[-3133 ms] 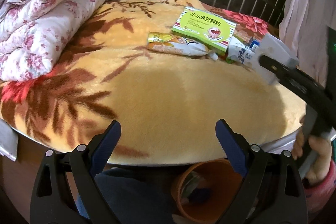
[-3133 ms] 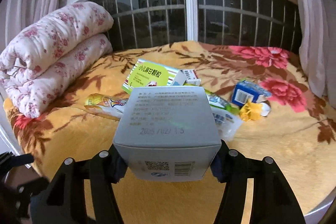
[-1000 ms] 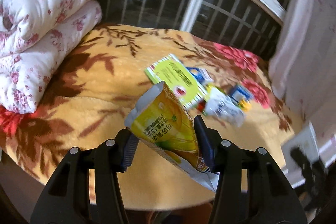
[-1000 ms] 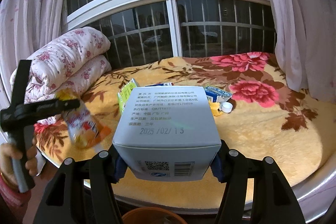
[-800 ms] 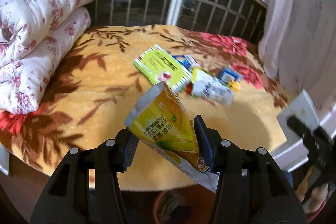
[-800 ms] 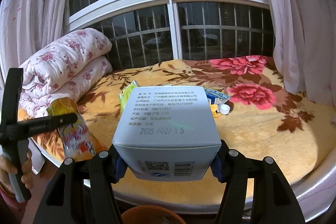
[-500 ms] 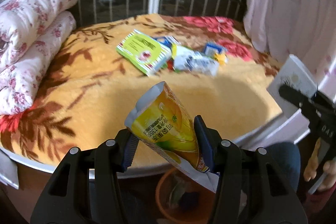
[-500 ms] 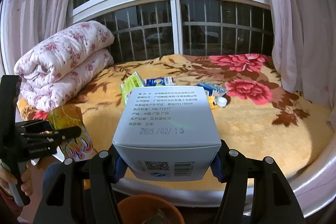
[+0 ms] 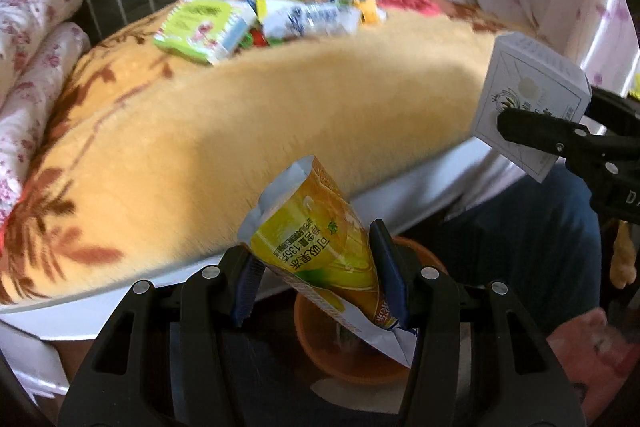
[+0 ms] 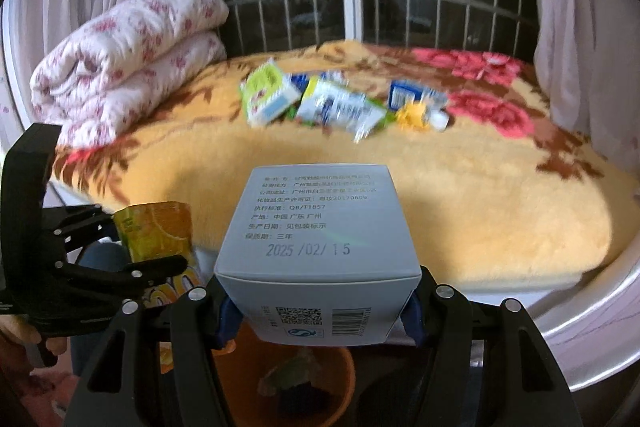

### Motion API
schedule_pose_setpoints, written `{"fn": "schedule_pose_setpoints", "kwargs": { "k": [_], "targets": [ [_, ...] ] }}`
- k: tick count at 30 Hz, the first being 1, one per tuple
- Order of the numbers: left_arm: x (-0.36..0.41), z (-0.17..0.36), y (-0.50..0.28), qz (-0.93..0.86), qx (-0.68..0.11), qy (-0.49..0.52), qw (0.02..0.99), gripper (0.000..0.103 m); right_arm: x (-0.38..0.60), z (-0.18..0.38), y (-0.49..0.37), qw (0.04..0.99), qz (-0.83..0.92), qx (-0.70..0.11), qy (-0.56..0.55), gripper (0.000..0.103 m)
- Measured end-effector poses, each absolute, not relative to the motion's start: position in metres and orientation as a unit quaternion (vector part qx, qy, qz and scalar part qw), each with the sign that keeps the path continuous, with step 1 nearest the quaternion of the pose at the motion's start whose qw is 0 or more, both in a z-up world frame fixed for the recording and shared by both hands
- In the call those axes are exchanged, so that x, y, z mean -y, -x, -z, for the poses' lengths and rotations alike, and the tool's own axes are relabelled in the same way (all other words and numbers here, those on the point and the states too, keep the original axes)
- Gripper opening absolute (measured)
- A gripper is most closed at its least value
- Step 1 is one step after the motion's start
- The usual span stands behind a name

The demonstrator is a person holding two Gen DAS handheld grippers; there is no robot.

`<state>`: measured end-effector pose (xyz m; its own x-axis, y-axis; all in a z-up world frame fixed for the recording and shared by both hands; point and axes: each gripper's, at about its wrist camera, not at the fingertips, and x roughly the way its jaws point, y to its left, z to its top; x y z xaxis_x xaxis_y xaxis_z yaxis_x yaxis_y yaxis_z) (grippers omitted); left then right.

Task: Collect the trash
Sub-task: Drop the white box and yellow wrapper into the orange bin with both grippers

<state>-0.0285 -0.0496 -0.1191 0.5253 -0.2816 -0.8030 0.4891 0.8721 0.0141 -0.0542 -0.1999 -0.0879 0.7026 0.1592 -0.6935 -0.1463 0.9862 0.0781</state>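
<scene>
Left gripper (image 9: 320, 267) clamps a pouch (image 9: 320, 259), right gripper (image 10: 320, 311) a box (image 10: 320, 251); released off-centre, either could miss the bin (image 10: 340, 371) below.

Two claws (image 9: 318, 267) (image 10: 320, 303), one orange bin (image 10: 340, 379), one folded quilt (image 10: 128, 47).

My left gripper (image 9: 320, 267) is holding the pouch (image 9: 320, 255) over the bin (image 9: 352, 347); my right gripper (image 10: 320, 311) is holding the box (image 10: 320, 247) above it, bed (image 10: 480, 195) lying behind.
</scene>
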Motion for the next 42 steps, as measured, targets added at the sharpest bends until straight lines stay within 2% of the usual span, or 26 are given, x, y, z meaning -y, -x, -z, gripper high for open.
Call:
{"fn": "schedule_pose_setpoints", "kwargs": {
  "k": [16, 27, 30, 31, 32, 34, 36, 42],
  "targets": [
    [0.068, 0.197, 0.037, 0.243, -0.512, -0.183, 0.803, 0.050, 0.183, 0.158, 0.055, 0.862, -0.111, -0.495, -0.009, 0.062],
    [0.073, 0.223, 0.027, 0.231, -0.546, -0.182, 0.785, 0.050, 0.179, 0.185, 0.050, 0.833, -0.117, -0.541, -0.017, 0.062],
    [0.073, 0.228, 0.025, 0.227, -0.559, -0.178, 0.778, 0.051, 0.181, 0.190, 0.048, 0.828, -0.117, -0.549, -0.021, 0.063],
    [0.073, 0.230, 0.024, 0.226, -0.563, -0.175, 0.775, 0.051, 0.179, 0.191, 0.047, 0.826, -0.116, -0.551, -0.023, 0.067],
    [0.071, 0.232, 0.024, 0.223, -0.567, -0.173, 0.774, 0.052, 0.179, 0.193, 0.046, 0.823, -0.115, -0.555, -0.025, 0.072],
    [0.067, 0.236, 0.022, 0.216, -0.574, -0.172, 0.771, 0.057, 0.178, 0.196, 0.045, 0.820, -0.115, -0.560, -0.027, 0.075],
    [0.066, 0.237, 0.021, 0.211, -0.576, -0.173, 0.770, 0.068, 0.178, 0.196, 0.045, 0.821, -0.112, -0.560, -0.027, 0.078],
    [0.068, 0.234, 0.023, 0.204, -0.570, -0.184, 0.774, 0.074, 0.178, 0.194, 0.043, 0.824, -0.106, -0.556, -0.027, 0.081]
  ]
}}
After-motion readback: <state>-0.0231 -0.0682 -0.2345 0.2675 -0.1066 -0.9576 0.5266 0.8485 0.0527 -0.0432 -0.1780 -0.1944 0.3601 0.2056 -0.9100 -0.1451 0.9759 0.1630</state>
